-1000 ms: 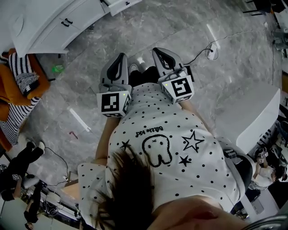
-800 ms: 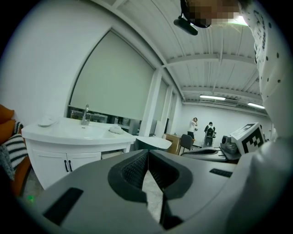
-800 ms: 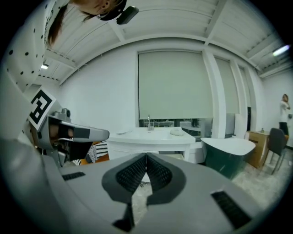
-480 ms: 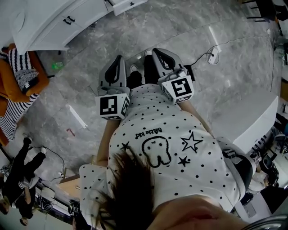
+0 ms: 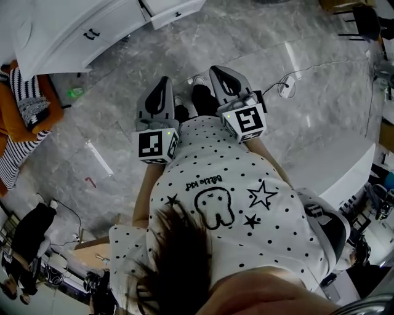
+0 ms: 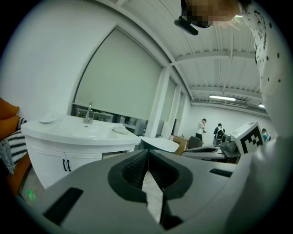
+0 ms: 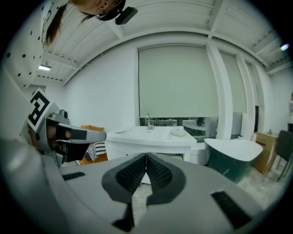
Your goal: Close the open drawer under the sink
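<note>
The white sink vanity point(image 5: 74, 37) stands at the top left of the head view, and its open drawer point(image 5: 175, 9) juts out over the marble floor at the top edge. Both grippers are held side by side in front of the person's chest, well short of the vanity. My left gripper point(image 5: 163, 83) is shut with nothing in it. My right gripper point(image 5: 220, 71) is also shut and empty. The left gripper view shows the vanity point(image 6: 78, 135) with its tap, ahead and to the left of the shut jaws. In the right gripper view the vanity point(image 7: 155, 135) lies straight ahead.
A white bathtub point(image 5: 345, 166) stands to the right, dark-sided in the right gripper view point(image 7: 233, 155). Orange and striped cloth point(image 5: 24, 117) lies at the left. A cable with a plug point(image 5: 286, 86) runs across the floor. A bystander point(image 5: 28, 243) stands at the lower left.
The person has stepped across the floor, so the floor marks and cable have shifted and more of the open drawer shows. Both grippers stay shut, side by side. The bystander has moved.
</note>
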### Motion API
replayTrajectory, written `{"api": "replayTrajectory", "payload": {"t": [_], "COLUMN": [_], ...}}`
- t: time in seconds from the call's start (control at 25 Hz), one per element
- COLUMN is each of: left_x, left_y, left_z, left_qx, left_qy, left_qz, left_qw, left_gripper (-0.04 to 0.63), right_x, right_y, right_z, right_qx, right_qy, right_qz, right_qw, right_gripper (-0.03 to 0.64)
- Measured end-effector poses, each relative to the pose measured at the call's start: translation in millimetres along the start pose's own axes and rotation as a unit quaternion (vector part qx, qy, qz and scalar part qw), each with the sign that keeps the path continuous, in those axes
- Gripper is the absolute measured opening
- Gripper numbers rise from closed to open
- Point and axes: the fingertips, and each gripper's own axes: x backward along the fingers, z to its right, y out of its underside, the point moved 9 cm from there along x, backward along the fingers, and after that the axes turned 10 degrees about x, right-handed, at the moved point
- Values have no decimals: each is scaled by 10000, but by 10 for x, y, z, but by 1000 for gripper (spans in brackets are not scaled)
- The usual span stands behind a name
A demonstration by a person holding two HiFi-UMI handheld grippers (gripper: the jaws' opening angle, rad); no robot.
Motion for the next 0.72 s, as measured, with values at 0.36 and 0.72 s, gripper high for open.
{"api": "replayTrajectory", "payload": {"t": [0.36, 0.72], "left_x": [-481, -847], "left_y": [-67, -124], "left_z": [182, 342], "left_qx": [-153, -203], "left_qy": [-297, -524], "left_qz": [186, 353], "left_qw": [9993, 9978], "left_gripper": [11, 11], "right_x": [-242, -394], "right_y": [-2, -7], "right_z": [571, 1018], "right_qx": [103, 204], "right_qy": [-247, -425], "right_qz": [161, 355], "right_qw": [9995, 9983], "right_gripper": [15, 15]}}
